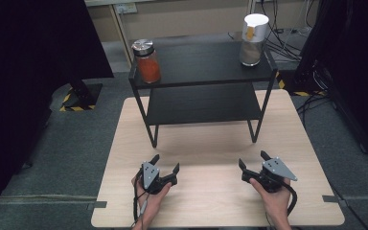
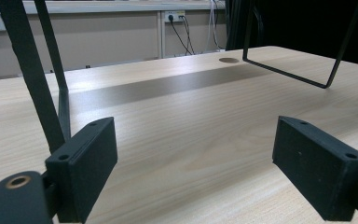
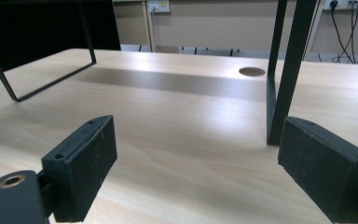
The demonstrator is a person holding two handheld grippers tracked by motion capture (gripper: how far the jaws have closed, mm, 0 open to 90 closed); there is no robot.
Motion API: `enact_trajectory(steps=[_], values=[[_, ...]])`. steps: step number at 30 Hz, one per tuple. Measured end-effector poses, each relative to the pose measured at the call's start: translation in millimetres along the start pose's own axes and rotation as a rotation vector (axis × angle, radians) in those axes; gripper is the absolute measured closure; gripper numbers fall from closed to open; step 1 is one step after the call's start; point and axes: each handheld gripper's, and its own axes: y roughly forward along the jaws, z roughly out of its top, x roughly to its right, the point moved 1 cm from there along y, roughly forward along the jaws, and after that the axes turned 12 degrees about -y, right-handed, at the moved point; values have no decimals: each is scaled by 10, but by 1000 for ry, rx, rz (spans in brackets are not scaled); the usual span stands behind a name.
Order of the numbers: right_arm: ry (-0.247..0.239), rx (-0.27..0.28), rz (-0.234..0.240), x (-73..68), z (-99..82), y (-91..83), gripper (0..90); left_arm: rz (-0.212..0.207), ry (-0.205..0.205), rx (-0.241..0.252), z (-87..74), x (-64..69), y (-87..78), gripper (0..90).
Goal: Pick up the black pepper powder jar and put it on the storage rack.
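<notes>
Left gripper (image 1: pixel 165 166) and right gripper (image 1: pixel 253 160) released, low over wooden table (image 1: pixel 211 191); black shelf (image 1: pixel 201 103) behind, grey floor (image 1: pixel 67 143)

Two jars stand on the black two-tier shelf rack (image 1: pixel 206 64): one glass jar of orange-red powder (image 1: pixel 147 61) at upper left of centre in the high view, one white-lidded jar (image 1: pixel 254 39) at upper right. One light wooden table (image 1: pixel 211 201) carries the single rack. Two handheld grippers sit near the bottom edge, the left gripper (image 1: pixel 165 166) and the right gripper (image 1: pixel 252 160), one in each of two hands.
</notes>
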Motion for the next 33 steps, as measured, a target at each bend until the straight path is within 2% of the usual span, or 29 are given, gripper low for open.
enact_trajectory(steps=[11, 33], values=[[12, -30, 10, -34, -142, 44, 117, -1, -2, 1, -1, -4, -1, 132], [17, -34, 14, -24, -144, 41, 112, -1, 3, -3, 5, 3, 6, 133]])
